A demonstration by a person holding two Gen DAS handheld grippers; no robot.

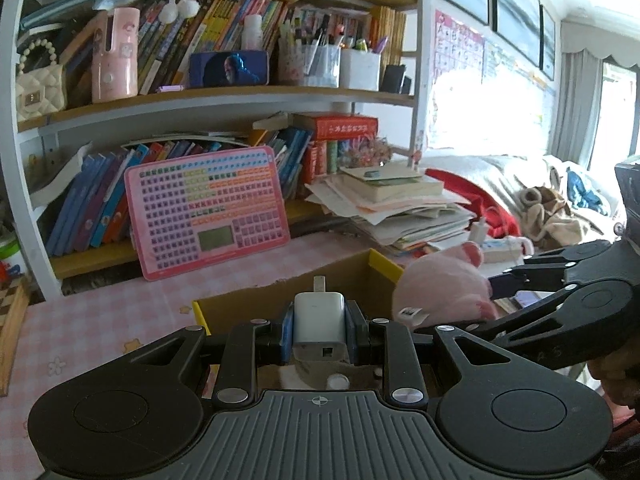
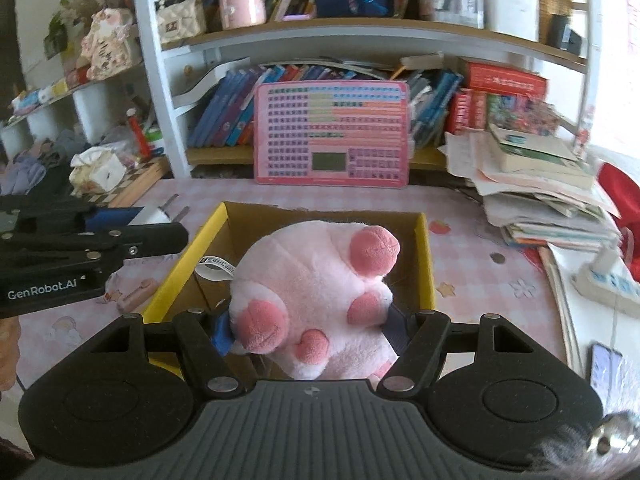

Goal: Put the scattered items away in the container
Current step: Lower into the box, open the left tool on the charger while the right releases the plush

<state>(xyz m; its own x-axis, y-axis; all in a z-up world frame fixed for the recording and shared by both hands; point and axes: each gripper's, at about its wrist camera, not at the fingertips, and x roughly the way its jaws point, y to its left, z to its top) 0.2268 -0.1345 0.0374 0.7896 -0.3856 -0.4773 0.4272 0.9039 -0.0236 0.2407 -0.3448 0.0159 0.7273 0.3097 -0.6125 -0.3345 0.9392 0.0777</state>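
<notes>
Both grippers carry loads toward the cardboard box (image 2: 424,256): the left gripper (image 1: 319,326) pinches a white USB charger (image 1: 319,316) at the box's 9 o'clock edge, while the right gripper (image 2: 312,332) clamps a pink plush toy (image 2: 316,292) over its opening, ready for dropping.

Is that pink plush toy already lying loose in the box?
No, the plush toy is clamped between the right gripper's fingers, held above the open box.
</notes>
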